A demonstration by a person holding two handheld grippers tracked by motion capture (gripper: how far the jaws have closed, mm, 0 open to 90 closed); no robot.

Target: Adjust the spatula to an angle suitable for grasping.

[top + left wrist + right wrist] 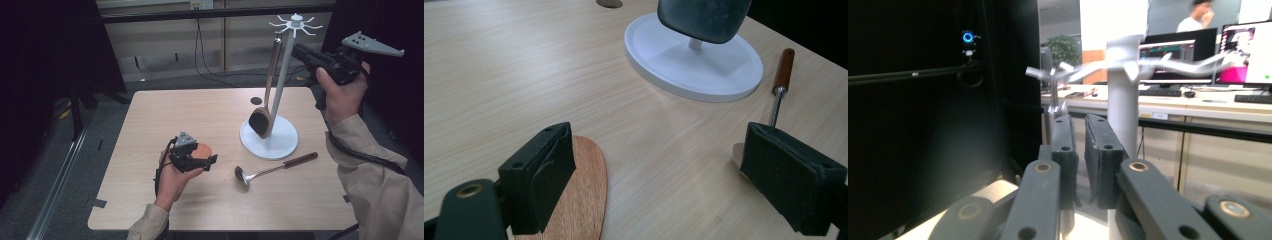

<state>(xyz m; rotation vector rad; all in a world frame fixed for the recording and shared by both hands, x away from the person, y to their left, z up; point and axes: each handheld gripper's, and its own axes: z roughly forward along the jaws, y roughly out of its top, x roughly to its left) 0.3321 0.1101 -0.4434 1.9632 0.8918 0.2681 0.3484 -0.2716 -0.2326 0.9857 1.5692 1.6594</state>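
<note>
Your right gripper (300,50) hovered nearly closed beside the wooden spoon (265,107) hanging on the rack (280,137), gripping nothing, while your left gripper (654,165) gaped wide.

Hung vertically from white spoked rack (284,85), bowl down over its round base: dark-bowled wooden spoon (265,112), metal-topped handle.

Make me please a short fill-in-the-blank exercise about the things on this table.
1. The wooden spoon hangs from the white ____.
2. The metal ladle lies flat on the ____.
3. The left gripper has its jaws ____ above the table.
4. The brown oval board lies under the ____ gripper.

Missing words: rack; table; open; left
</note>
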